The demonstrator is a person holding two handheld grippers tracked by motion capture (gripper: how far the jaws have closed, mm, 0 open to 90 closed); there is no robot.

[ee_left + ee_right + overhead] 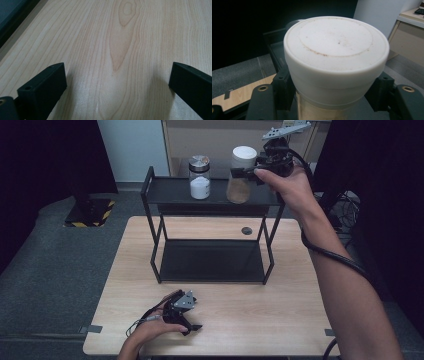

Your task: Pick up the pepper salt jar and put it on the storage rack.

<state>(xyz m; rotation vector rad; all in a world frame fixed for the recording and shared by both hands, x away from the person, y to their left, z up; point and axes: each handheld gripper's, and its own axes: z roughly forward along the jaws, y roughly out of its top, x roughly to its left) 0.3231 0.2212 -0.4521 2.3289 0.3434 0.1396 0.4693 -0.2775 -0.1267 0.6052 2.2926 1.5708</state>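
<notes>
Right gripper (246, 172) clamps the white-lidded jar (241, 175) on the rack's top shelf (170, 190), at 1 o'clock (likely mid-grasp); next, lift straight; left gripper (192, 322) rests wide open

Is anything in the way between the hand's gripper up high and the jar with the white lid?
No, nothing visible is. The right gripper is already at the jar with the white lid on the rack's top shelf, one jaw against each side just under the lid. The other jar stands apart, to its left in the high view.
</notes>
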